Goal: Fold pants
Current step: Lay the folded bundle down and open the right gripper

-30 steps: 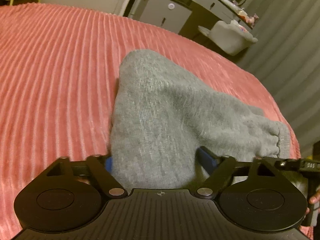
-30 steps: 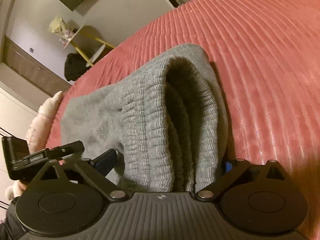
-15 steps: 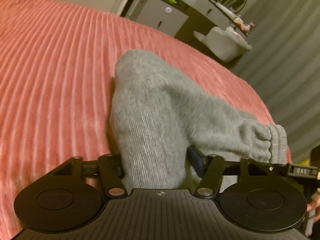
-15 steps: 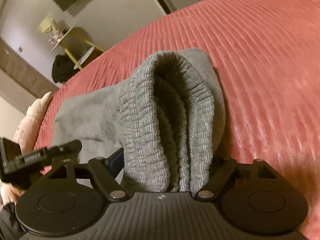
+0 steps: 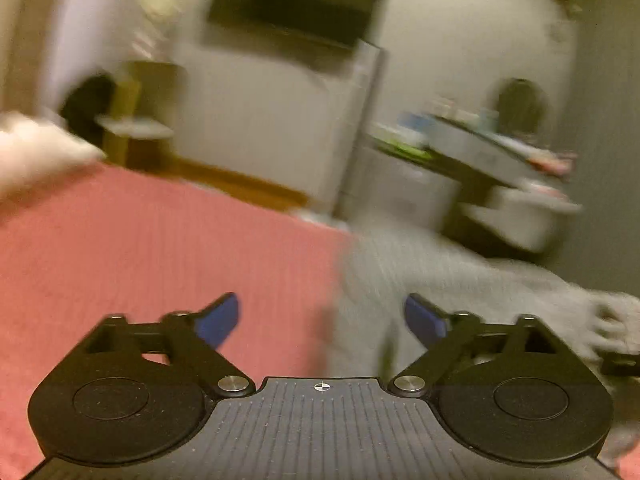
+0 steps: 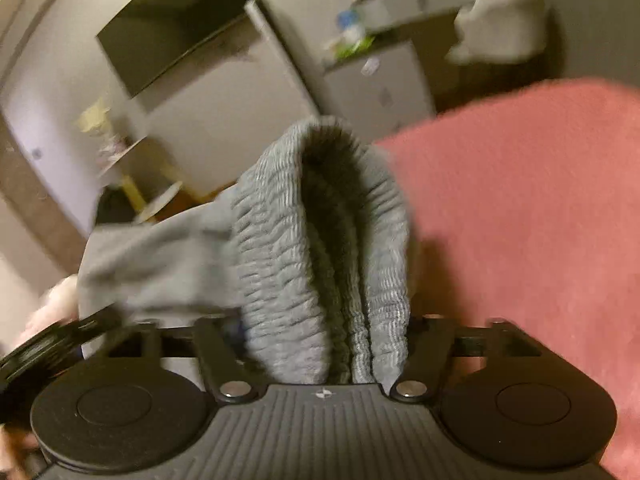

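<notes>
Left gripper (image 5: pixel 320 316) fingers opening wide, empty; right gripper (image 6: pixel 326 332) fingers opening, grey pants (image 6: pixel 320 240) between them.

Dim, warm indoor light with a yellowish cast; no lamp is in view. Both views are smeared by motion blur, the left wrist view worst: walls and furniture streak, while the gripper bodies stay sharp (they ride with the cameras). Fisheye bending curves the walls, and the corners go black. The pants (image 6: pixel 320 248) show soft shadow inside their fold.
</notes>
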The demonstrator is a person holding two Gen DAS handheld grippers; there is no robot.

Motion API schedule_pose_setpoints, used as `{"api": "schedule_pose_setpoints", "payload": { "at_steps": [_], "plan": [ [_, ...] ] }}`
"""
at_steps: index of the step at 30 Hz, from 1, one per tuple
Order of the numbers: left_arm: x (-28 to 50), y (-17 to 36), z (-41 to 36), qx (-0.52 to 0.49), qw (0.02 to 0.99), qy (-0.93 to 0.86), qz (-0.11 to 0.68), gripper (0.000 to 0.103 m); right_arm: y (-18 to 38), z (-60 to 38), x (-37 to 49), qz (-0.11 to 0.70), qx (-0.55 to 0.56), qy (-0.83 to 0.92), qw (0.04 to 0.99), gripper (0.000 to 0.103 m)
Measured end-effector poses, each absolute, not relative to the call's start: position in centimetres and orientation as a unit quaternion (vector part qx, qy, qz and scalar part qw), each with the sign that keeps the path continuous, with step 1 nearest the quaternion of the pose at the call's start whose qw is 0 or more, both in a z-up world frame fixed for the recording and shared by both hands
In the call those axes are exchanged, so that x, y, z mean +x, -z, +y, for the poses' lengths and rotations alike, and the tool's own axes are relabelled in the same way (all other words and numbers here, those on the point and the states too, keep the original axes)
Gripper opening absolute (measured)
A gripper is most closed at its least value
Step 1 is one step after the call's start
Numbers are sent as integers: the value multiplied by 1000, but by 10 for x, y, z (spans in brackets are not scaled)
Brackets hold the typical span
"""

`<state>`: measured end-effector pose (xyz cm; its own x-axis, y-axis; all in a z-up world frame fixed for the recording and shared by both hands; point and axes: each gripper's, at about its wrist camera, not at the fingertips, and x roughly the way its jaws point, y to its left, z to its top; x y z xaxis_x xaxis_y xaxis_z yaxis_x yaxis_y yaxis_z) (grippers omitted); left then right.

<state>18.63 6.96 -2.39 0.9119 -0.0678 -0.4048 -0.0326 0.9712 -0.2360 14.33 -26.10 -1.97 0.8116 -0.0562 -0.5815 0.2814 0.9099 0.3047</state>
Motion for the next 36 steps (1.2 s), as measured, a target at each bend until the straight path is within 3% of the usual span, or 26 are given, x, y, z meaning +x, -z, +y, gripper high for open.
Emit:
{"api": "schedule_pose_setpoints", "payload": {
  "at_steps": [4,9,14,18,20,24,25,26,27,31,33,34,35,36],
  "plan": [
    [189,29,81,-191,950,53,240,95,22,-239,134,301,126,155,932,99],
    [179,43,55,-163,939,123,278,95,20,-240,91,259,170,165,936,97],
    [162,60,41,-149,928,154,306,95,20,-246,61,216,263,91,936,50],
    [149,84,24,-50,936,132,321,95,45,-224,79,264,221,50,938,49],
    [137,94,15,5,941,118,316,95,67,-217,87,312,181,58,931,37],
    [115,94,24,-14,941,114,318,96,80,-206,73,317,120,71,938,38],
    [112,95,29,-24,938,108,328,96,77,-204,70,322,110,81,937,44],
    [111,95,35,-40,933,105,341,97,75,-204,68,328,106,94,934,56],
    [107,97,45,-62,927,98,357,98,76,-208,64,332,109,105,931,59],
    [89,89,50,-42,928,46,367,96,72,-228,29,343,166,175,908,55],
    [81,85,51,-48,923,33,380,96,69,-234,3,325,208,183,904,66],
    [76,84,53,-61,919,27,388,96,69,-234,-15,313,228,179,904,80],
    [72,83,55,-80,914,22,396,96,70,-232,-28,303,242,170,906,87],
    [69,83,58,-107,907,18,407,96,70,-228,-36,300,254,155,906,87]
  ]
}}
